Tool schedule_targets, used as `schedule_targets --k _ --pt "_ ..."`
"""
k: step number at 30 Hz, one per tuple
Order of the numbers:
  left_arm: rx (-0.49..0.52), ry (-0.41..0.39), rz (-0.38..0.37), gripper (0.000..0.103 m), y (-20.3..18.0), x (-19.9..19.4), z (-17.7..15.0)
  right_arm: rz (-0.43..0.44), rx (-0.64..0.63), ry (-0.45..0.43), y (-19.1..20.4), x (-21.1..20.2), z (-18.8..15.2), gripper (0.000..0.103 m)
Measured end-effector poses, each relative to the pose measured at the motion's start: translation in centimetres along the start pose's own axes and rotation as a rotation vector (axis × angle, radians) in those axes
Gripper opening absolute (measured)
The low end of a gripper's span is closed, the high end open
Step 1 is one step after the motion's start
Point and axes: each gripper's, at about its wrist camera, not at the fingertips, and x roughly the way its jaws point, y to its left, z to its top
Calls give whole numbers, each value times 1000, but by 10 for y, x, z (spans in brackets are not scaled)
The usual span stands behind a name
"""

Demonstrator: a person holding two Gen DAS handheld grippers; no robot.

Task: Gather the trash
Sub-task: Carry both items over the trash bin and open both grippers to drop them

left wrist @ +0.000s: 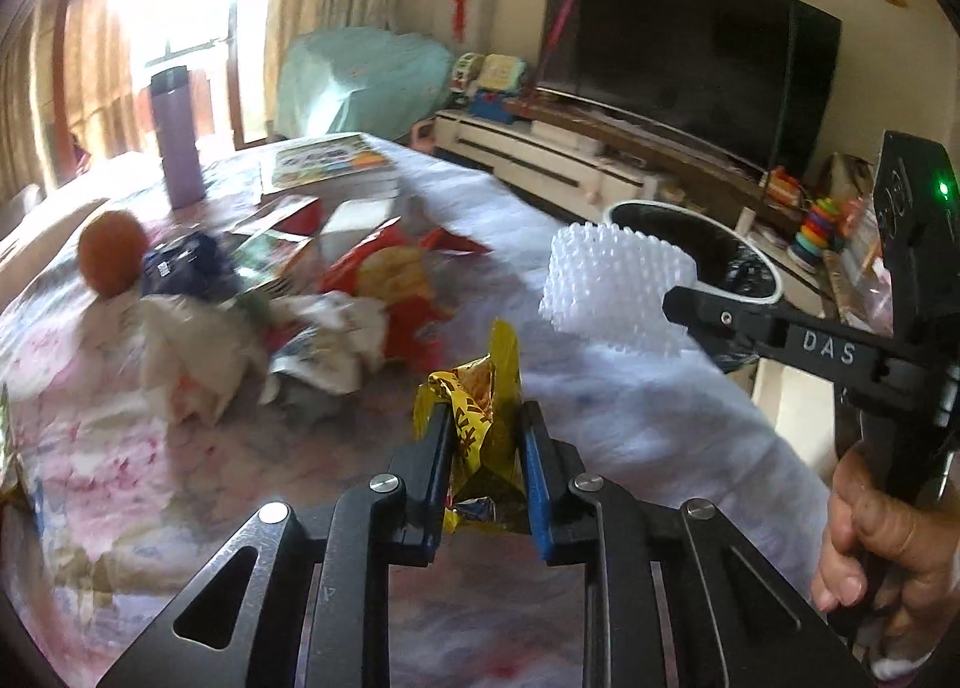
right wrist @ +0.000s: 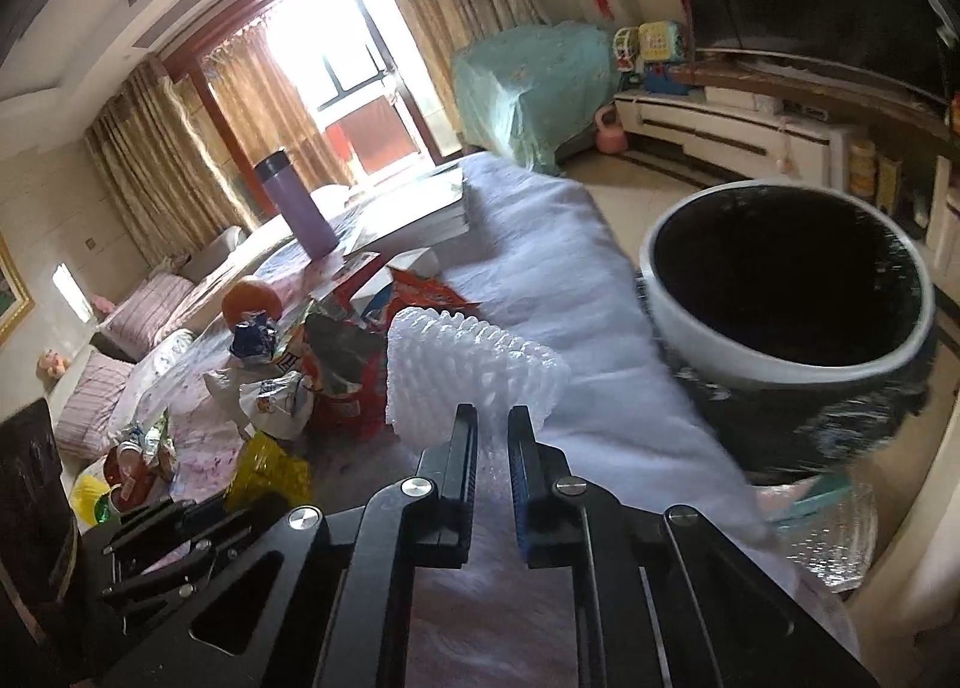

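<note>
My left gripper (left wrist: 480, 424) is shut on a crumpled yellow snack wrapper (left wrist: 480, 406) and holds it above the table. My right gripper (right wrist: 492, 418) is shut on a white foam fruit net (right wrist: 474, 364), which also shows in the left wrist view (left wrist: 612, 280) held near the bin. The white-rimmed bin with a black liner (right wrist: 780, 292) stands just off the table's right edge; it also shows in the left wrist view (left wrist: 738, 262). A pile of wrappers, a red chip bag (left wrist: 390, 280) and crumpled white paper (left wrist: 192, 352) lies on the table.
An orange (left wrist: 114, 256), a purple bottle (left wrist: 177, 147) and a stack of books (left wrist: 330, 165) stand further back on the table (left wrist: 600, 388) with its white cloth. A TV (left wrist: 690, 57) on a low cabinet and toys are beyond the bin.
</note>
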Motion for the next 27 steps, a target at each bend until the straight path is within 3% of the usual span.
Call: schedule_targets --k 14,27 --pt "77 19 -77 20 -34 44 40 -105 53 -72 -51 -44 14 10" --pt "118 28 -132 20 -70 96 85 -187 97 -104 -97 -57 34 10"
